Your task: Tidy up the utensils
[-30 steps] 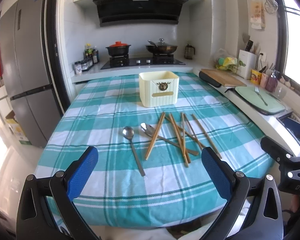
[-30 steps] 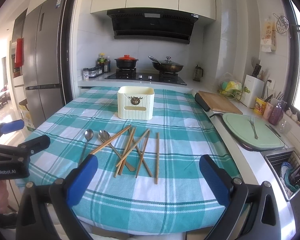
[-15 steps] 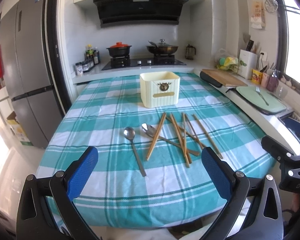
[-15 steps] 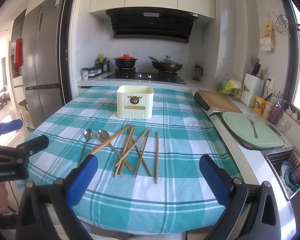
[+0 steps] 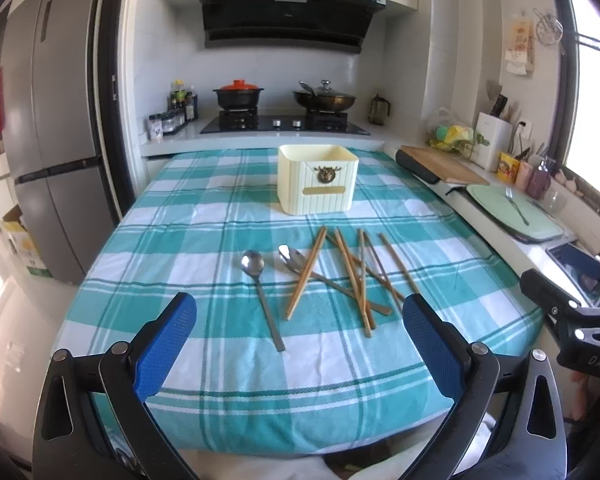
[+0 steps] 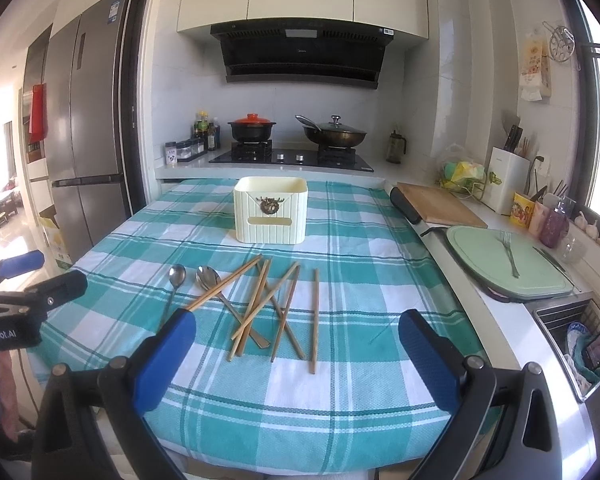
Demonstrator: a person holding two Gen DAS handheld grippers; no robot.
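Not yet started: both the left gripper [image 5: 300, 344] and right gripper [image 6: 296, 354] hovering spread and empty near chopsticks [image 5: 354, 276] and spoons [image 5: 256, 276] scattered before the holder [image 5: 318, 180]; next, probably lowering onto one piece

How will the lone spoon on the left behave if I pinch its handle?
The spoon looks like polished metal, so probably stiff but slippery. It lies flat on the tablecloth, so its thin handle may be hard to get under. The heavier bowl end would likely droop.
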